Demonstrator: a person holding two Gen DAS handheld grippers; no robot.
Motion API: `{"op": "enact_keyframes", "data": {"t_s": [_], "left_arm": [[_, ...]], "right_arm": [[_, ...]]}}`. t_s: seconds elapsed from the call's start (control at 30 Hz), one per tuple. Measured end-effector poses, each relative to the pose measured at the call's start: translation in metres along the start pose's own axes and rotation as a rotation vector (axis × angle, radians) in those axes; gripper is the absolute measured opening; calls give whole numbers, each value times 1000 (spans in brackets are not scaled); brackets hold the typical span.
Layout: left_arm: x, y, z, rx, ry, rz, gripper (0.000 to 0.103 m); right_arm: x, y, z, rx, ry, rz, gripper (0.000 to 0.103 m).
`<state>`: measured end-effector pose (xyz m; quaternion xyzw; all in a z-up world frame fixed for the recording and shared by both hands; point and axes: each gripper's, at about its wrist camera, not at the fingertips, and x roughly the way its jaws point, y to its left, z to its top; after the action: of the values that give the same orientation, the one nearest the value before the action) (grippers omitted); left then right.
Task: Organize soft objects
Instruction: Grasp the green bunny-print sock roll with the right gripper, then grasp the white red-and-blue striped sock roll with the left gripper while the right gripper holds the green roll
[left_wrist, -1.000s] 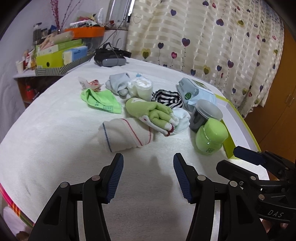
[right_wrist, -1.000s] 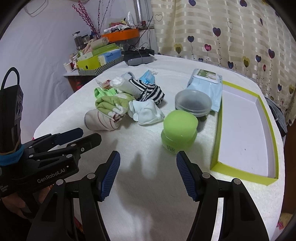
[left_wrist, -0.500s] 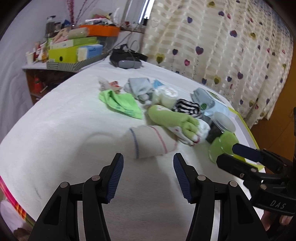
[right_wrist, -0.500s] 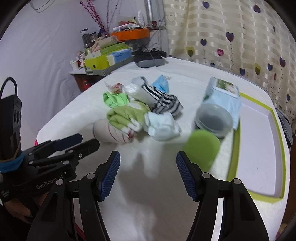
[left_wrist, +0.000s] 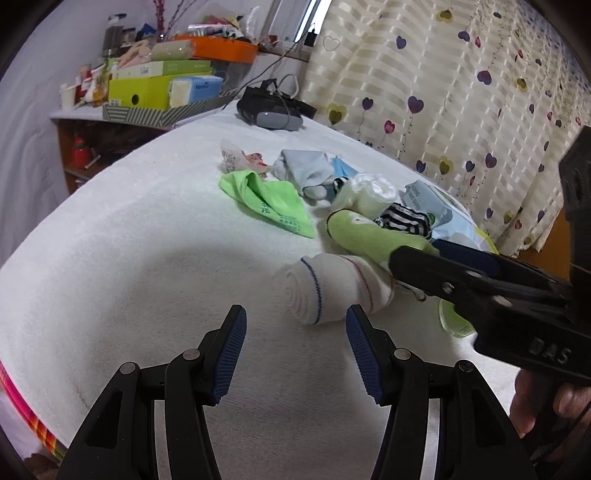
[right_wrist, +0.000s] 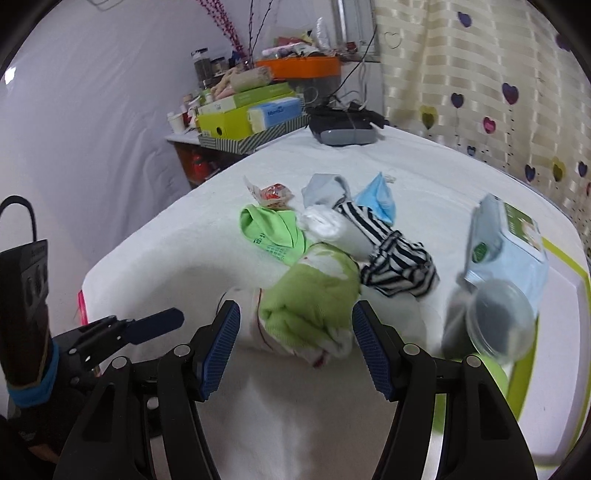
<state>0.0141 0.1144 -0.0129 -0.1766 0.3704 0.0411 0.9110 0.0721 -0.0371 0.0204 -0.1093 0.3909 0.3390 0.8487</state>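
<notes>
The right gripper (right_wrist: 295, 341), jaws spread wide and empty, brackets the rolled lime-green sock bundle (right_wrist: 314, 295), nearer than the equally open left gripper (left_wrist: 293, 345).

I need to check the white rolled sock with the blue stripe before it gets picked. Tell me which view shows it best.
The left wrist view: the white rolled sock lies whole and unblocked just ahead of the open left gripper. In the right wrist view only a sliver of it shows, hidden behind the green sock bundle between the open right gripper's fingers.
</notes>
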Motion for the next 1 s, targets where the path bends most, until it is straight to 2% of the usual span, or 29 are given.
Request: {"op": "enact_keyframes", "data": {"t_s": [0.07,0.1,0.13,0.33,0.43,0.5,0.57,0.7,0.87,1.0], "left_arm": [[2,2,0,-6,5,-3,56],[3,3,1,-7,7,-7,56],[4,4,1,-8,7,-11,56],[8,3,4,-5,8,-42,56],[10,-2,8,9,4,-62,56],[13,-6,11,22,10,-85,61],[16,-10,12,33,17,-98,61],[29,-16,13,29,60,-136,65],[40,-19,15,22,75,-162,67],[51,-25,12,9,121,-224,66]], "right_arm": [[8,-3,2,7,22,-7,63],[11,-5,2,12,27,-5,59],[12,-7,1,20,28,-3,47],[5,-23,-12,61,37,13,31],[-4,-26,-20,67,30,21,29],[-9,-26,-23,65,27,23,29],[-14,-26,-26,63,18,23,29],[-22,-27,-29,68,1,28,29],[-25,-32,-33,81,-2,39,29],[-26,-34,-33,86,-9,44,29]]}}
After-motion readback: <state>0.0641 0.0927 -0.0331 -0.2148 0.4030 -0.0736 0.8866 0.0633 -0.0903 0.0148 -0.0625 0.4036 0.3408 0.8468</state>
